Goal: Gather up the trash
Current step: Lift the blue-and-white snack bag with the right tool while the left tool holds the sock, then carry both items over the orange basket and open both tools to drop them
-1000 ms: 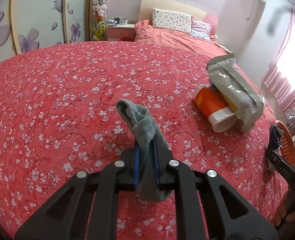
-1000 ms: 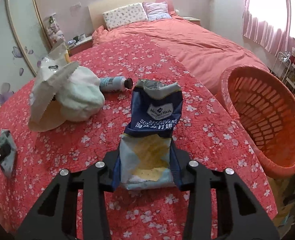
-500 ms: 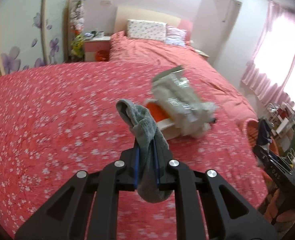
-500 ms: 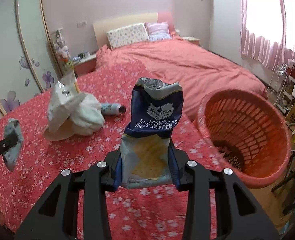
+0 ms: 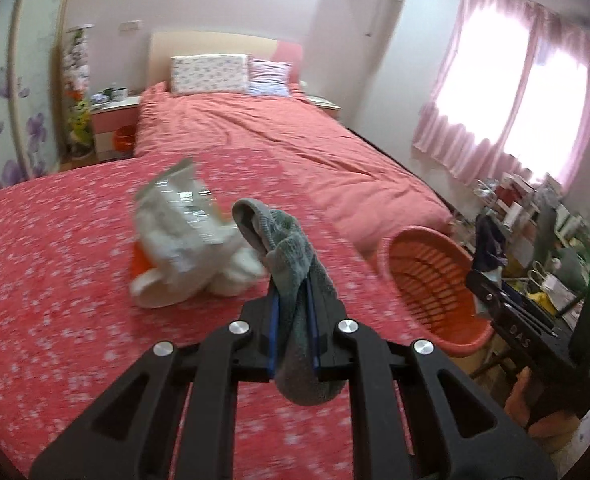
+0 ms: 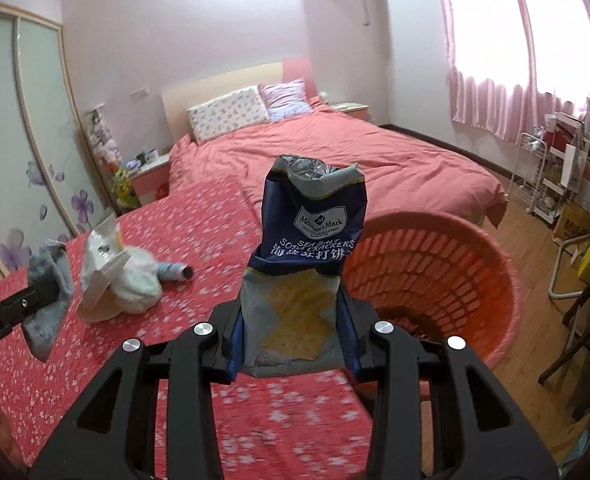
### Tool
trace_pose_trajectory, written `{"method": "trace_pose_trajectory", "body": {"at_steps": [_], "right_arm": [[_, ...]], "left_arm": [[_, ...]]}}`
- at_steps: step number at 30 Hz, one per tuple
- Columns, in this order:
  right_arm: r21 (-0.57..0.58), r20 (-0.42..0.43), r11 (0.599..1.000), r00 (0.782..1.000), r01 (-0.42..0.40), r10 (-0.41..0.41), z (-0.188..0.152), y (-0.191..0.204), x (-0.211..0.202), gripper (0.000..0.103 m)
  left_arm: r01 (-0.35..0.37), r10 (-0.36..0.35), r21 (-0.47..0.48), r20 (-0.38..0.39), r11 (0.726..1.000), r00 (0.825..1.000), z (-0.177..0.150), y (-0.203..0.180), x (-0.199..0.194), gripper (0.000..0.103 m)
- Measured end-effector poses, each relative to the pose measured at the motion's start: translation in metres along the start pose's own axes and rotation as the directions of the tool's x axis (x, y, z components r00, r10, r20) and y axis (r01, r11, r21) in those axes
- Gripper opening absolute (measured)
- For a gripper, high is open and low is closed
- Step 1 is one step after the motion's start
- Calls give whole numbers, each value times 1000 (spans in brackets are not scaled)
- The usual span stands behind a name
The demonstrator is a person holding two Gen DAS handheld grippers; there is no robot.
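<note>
Over the flowered red bedspread [image 6: 199, 236] we've got our right gripper [image 6: 293, 344] clamped on a torn-open Member's Mark "Sea Salt Soda Crackers" bag [image 6: 309, 256], held upright just in front of the orange laundry basket [image 6: 447, 276]. Our left gripper [image 5: 293, 338] is pinching a grey sock [image 5: 291, 276], with a crumpled white wrapper pile [image 5: 183, 236] lying on the spread beyond it.

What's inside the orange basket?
The basket looks empty along its slatted walls, with something dark low inside. The cracker bag in the right gripper hides part of it.
</note>
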State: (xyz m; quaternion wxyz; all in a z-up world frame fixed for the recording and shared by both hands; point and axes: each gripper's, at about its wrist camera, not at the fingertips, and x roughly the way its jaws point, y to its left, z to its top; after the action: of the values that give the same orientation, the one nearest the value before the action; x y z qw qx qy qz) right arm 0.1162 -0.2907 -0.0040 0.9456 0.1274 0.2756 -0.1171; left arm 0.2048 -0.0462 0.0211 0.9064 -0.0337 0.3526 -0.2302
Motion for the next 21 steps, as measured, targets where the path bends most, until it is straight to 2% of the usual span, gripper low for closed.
{"method": "trace_pose_trajectory", "body": {"at_steps": [9,15,21], "right_arm": [[61,44,996,997,67,-69,11,-52,1,39],[92,52,992,994,88,-93,16,-81,14,39],[115,52,989,994,87,-94,16,-104,23,39]], "left_arm": [[138,-136,89,-26,986,990,8,-87,40,13],[200,-194,134,-57,971,979,15,-136,71,13],[244,-231,164,-92,956,969,14,-164,96,13]]}}
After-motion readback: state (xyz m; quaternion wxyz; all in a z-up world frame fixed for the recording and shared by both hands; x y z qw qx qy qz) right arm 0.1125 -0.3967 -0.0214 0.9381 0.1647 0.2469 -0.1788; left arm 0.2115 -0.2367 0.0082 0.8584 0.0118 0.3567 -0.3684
